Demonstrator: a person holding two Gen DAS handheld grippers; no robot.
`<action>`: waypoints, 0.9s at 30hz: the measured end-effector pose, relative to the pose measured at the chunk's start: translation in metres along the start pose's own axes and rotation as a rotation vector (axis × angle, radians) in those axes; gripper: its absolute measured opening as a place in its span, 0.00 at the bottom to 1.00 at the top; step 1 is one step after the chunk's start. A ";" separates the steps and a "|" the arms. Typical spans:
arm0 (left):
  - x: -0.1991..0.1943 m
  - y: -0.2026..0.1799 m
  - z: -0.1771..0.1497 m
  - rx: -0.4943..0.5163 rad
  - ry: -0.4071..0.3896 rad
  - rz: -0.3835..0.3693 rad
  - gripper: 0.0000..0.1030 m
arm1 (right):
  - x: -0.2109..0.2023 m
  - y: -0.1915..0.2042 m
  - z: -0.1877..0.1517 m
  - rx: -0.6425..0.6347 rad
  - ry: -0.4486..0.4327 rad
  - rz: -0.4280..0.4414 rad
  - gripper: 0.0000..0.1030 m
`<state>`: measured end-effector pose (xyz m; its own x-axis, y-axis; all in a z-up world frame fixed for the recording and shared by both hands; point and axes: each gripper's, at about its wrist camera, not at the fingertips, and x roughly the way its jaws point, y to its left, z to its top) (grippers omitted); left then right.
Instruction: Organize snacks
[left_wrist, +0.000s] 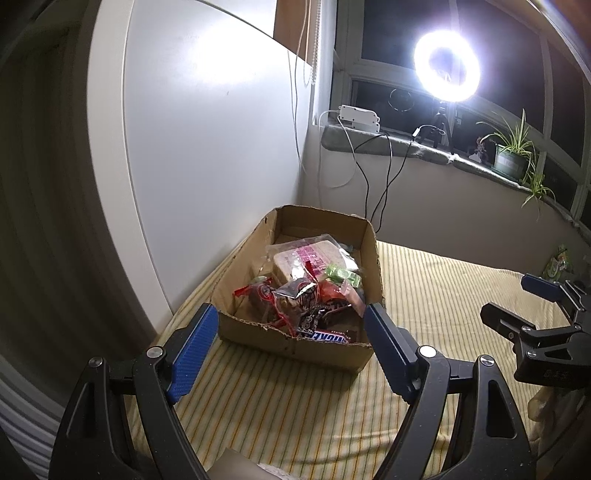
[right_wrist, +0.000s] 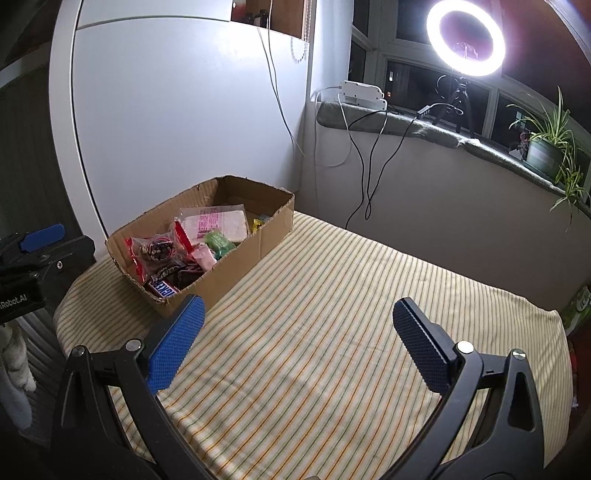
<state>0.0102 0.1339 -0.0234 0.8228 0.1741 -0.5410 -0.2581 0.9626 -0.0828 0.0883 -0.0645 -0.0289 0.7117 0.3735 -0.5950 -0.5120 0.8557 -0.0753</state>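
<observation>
An open cardboard box (left_wrist: 288, 341) (right_wrist: 240, 266) sits on a yellow striped tablecloth near the left corner and holds several wrapped snacks. Among them are a Snickers bar (left_wrist: 325, 336) (right_wrist: 162, 288), red and black packets (left_wrist: 295, 293) (right_wrist: 157, 249), a clear pack with pink print (left_wrist: 308, 256) (right_wrist: 218, 221) and a green sweet (left_wrist: 341, 275) (right_wrist: 219, 242). My left gripper (left_wrist: 290, 317) stands open just before the box's near wall, nothing between its blue pads. My right gripper (right_wrist: 295, 314) is open over bare cloth, right of the box.
A white cabinet wall (left_wrist: 207, 140) stands close behind and left of the box. A ring light (right_wrist: 465, 37), cables, a white power strip (right_wrist: 364, 92) and a potted plant (right_wrist: 546, 151) line the window sill. A green packet (left_wrist: 559, 262) lies at the cloth's far right edge.
</observation>
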 end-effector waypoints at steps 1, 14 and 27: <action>0.000 0.000 0.000 -0.001 0.000 0.000 0.79 | 0.000 0.000 -0.001 0.002 0.001 -0.001 1.00; 0.003 0.000 -0.005 -0.010 0.016 0.010 0.79 | 0.003 -0.003 -0.006 -0.001 0.015 0.005 1.00; 0.008 -0.009 -0.006 0.006 0.025 0.008 0.79 | 0.010 -0.018 -0.011 0.027 0.036 -0.004 1.00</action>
<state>0.0162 0.1257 -0.0324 0.8078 0.1761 -0.5625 -0.2611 0.9625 -0.0737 0.0995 -0.0798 -0.0424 0.6956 0.3570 -0.6235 -0.4955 0.8667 -0.0566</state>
